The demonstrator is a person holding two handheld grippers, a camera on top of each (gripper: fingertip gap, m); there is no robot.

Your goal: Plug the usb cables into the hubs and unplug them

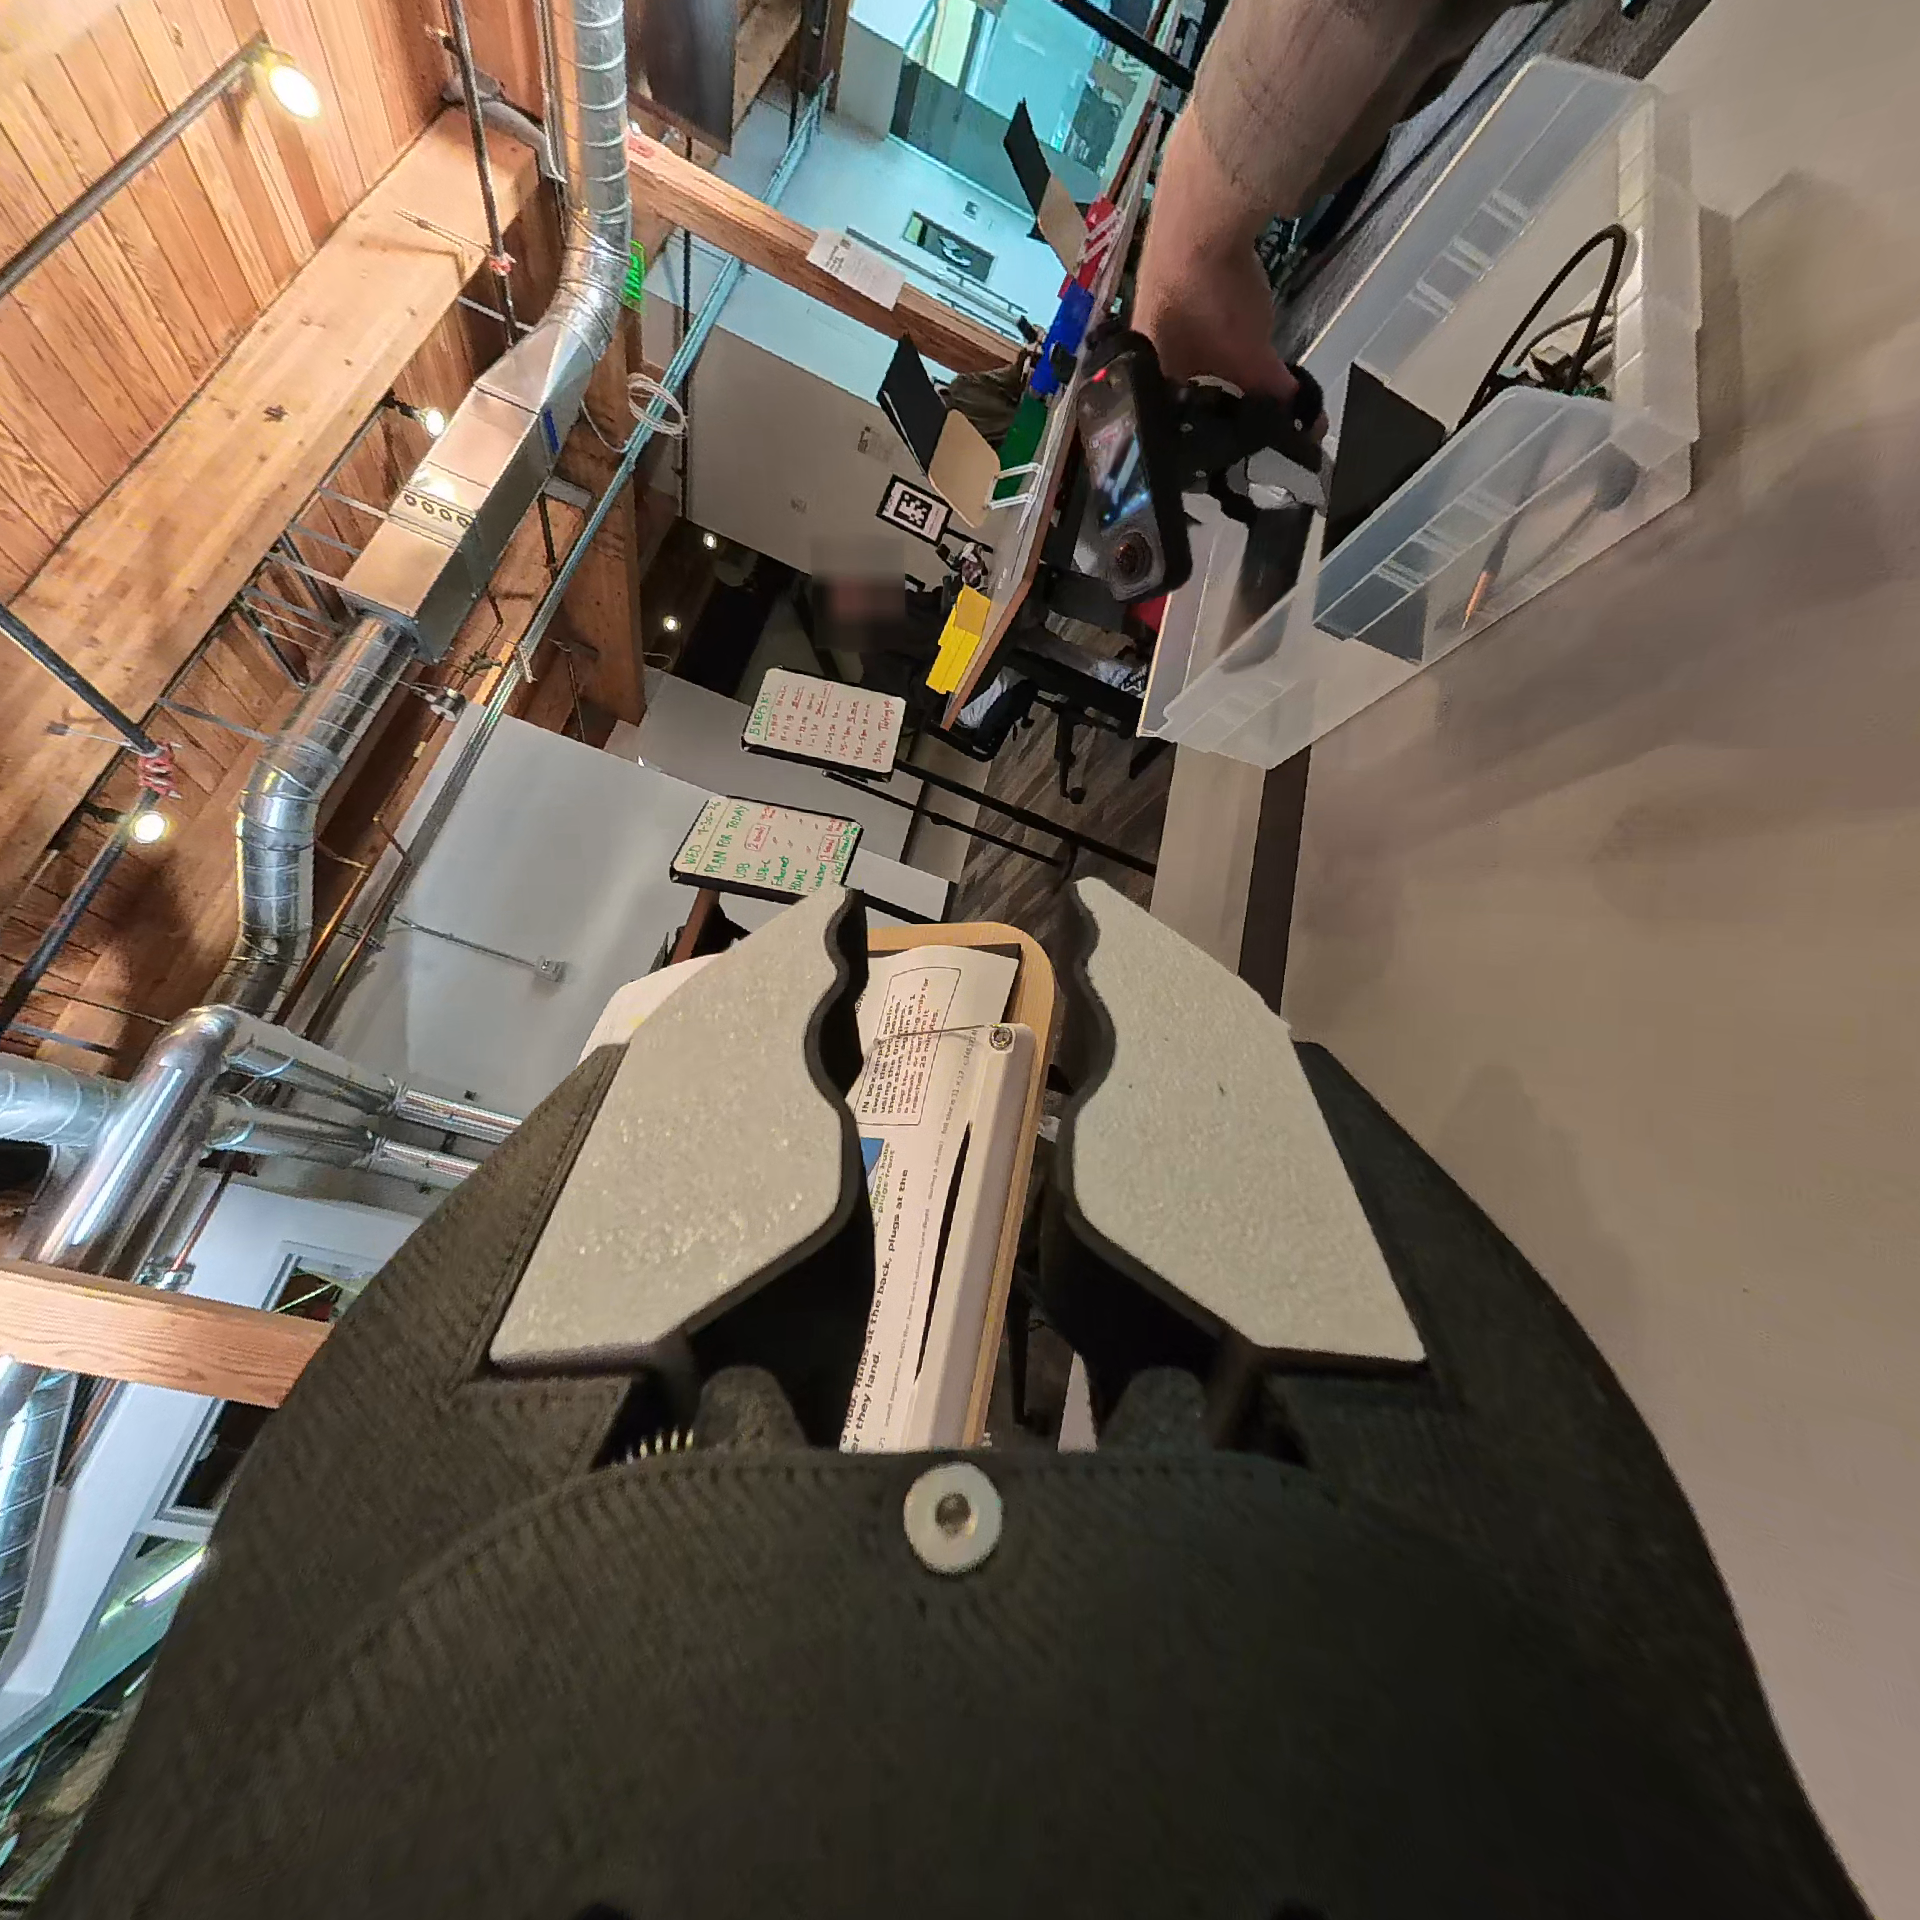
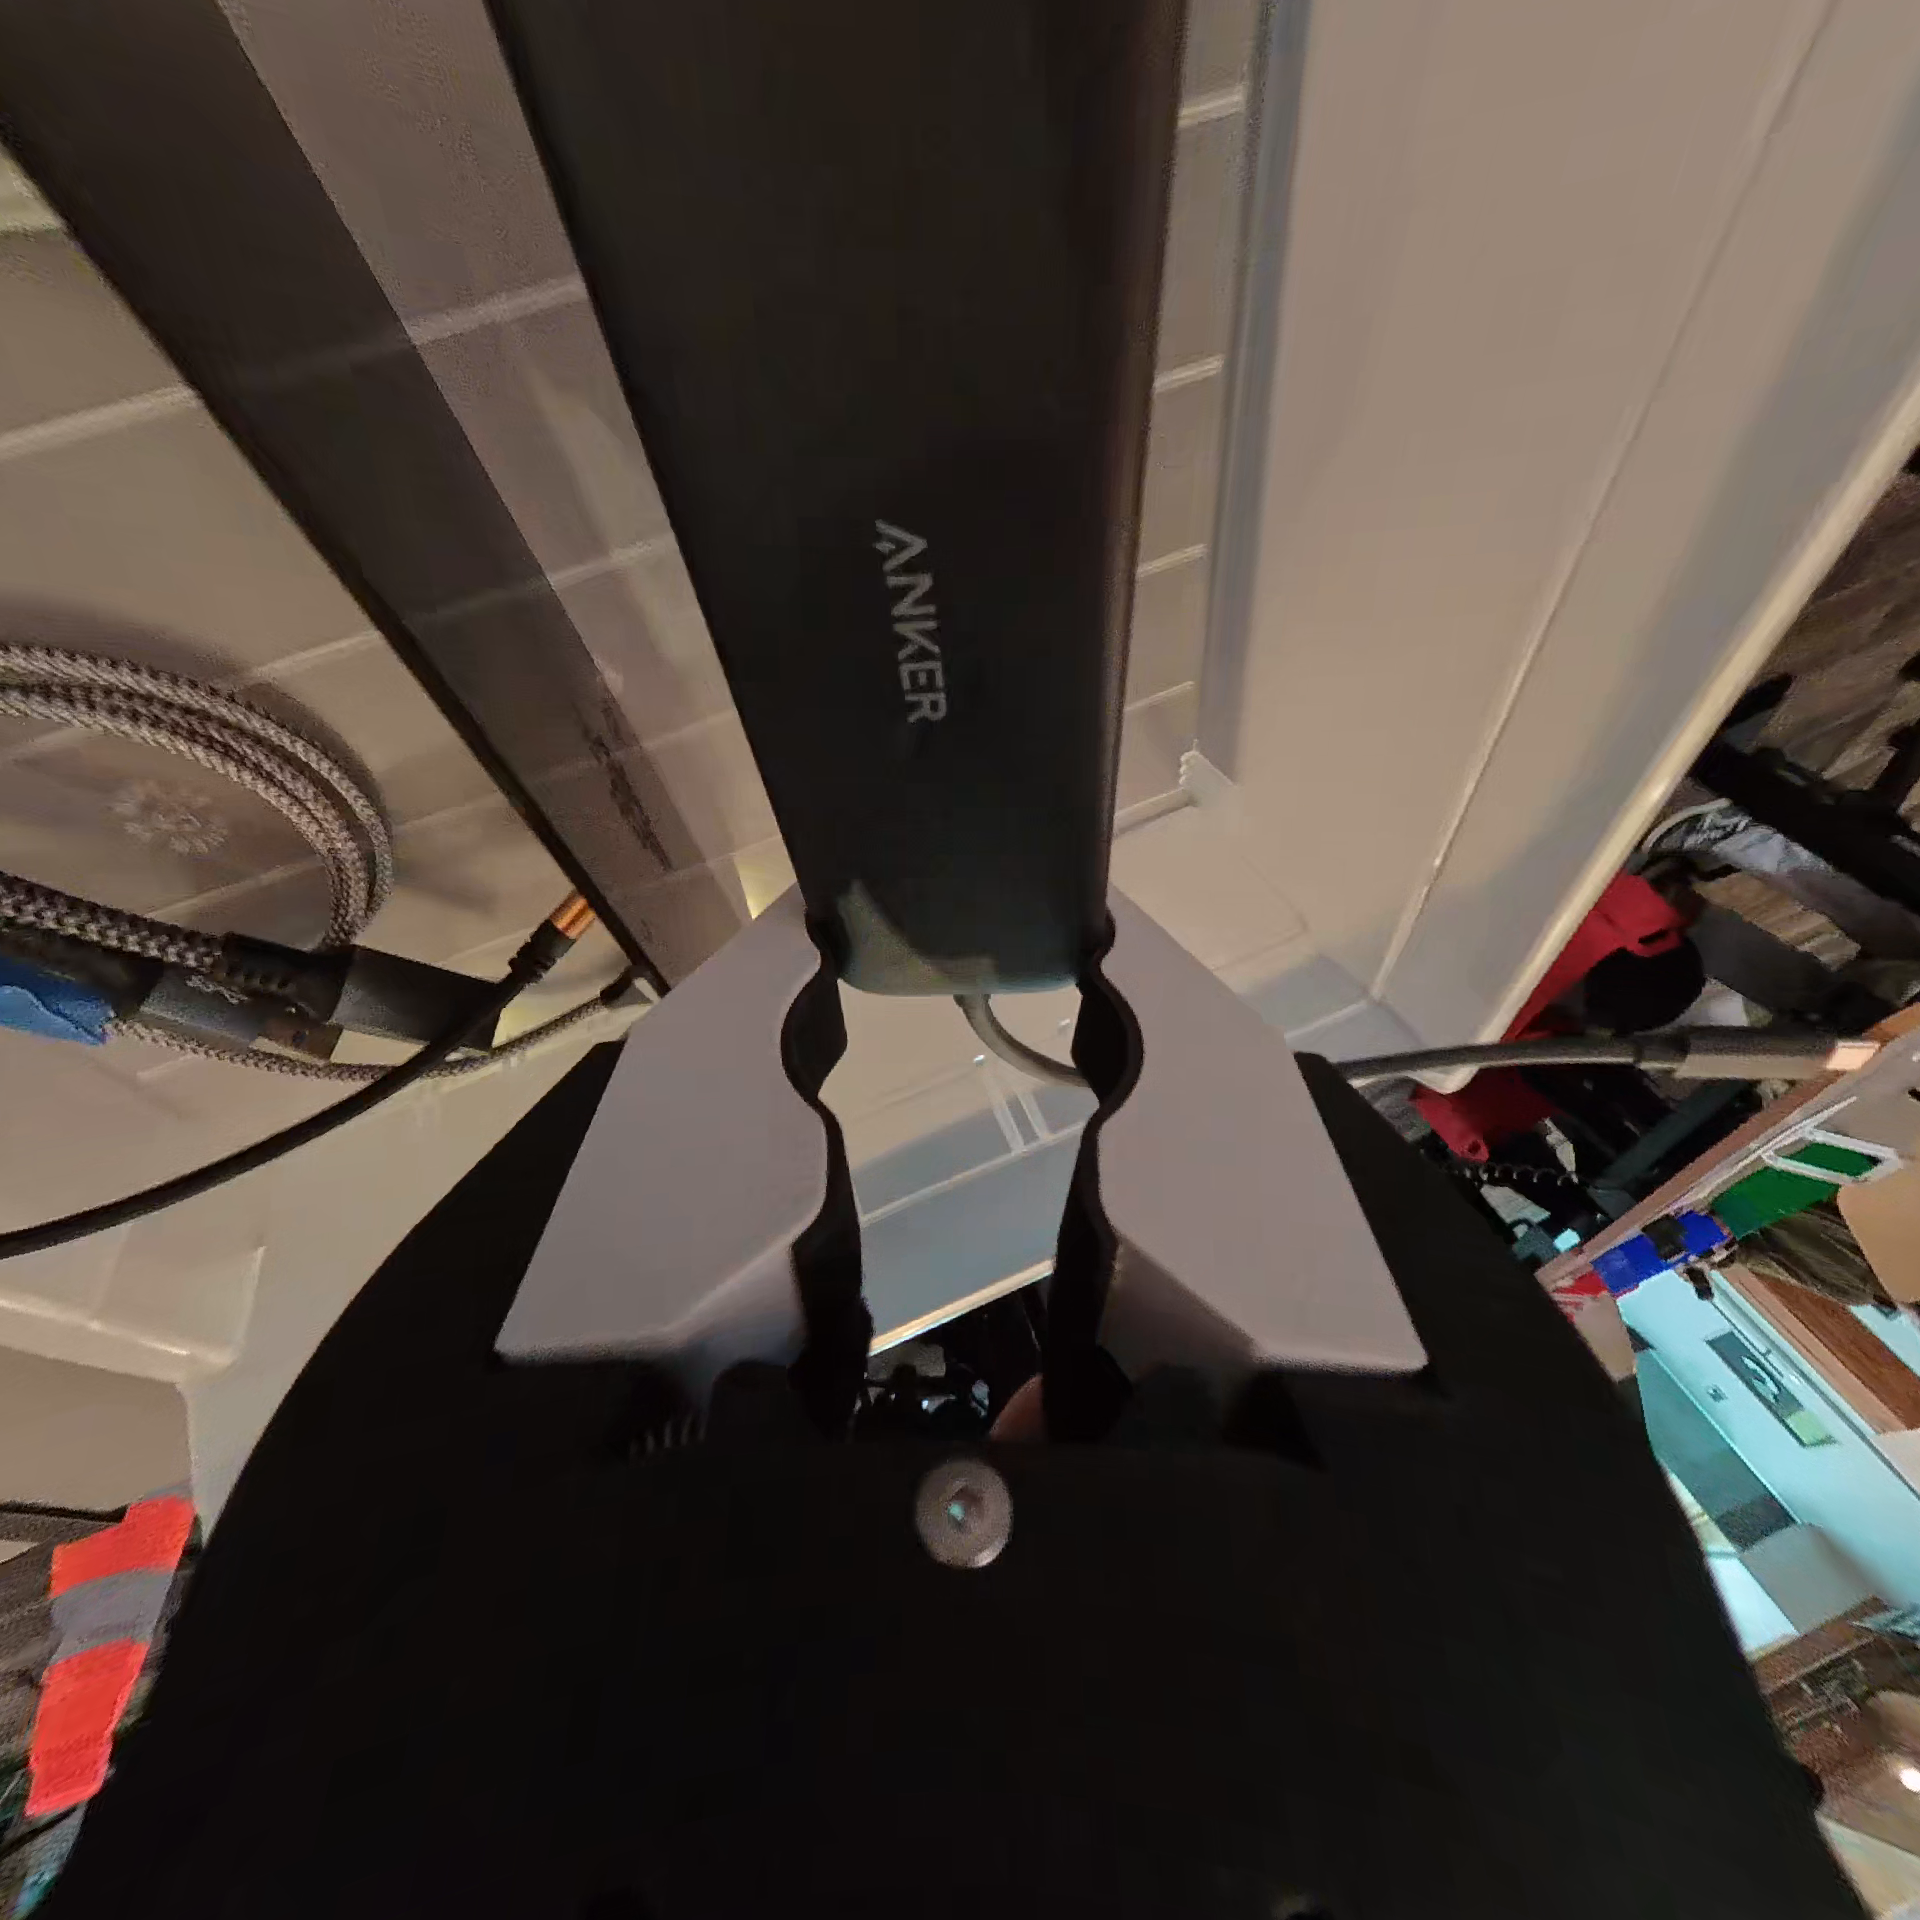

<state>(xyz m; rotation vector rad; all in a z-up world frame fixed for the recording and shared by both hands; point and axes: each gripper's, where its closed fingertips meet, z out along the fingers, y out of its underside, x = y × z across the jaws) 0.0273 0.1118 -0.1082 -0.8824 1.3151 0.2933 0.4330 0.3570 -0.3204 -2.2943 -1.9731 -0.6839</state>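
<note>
Right gripper (image 2: 961, 951) clamped on dark hub (image 2: 883, 468) over clear bin (image 1: 1475, 436); left gripper (image 1: 961, 935) spread apart, grasping nothing.

Two hand-held grippers: left (image 1: 961, 925), right (image 2: 961, 951). One dark hub (image 2: 883, 499). Two clear bins (image 1: 1507, 312). Two whiteboards (image 1: 769, 844).

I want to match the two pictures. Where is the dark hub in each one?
Left wrist view: dark hub far off, upper right, held over the clear bin.
Right wrist view: centre top, its near end between the right gripper tips.
Shared landmark: the clear bin.
</note>
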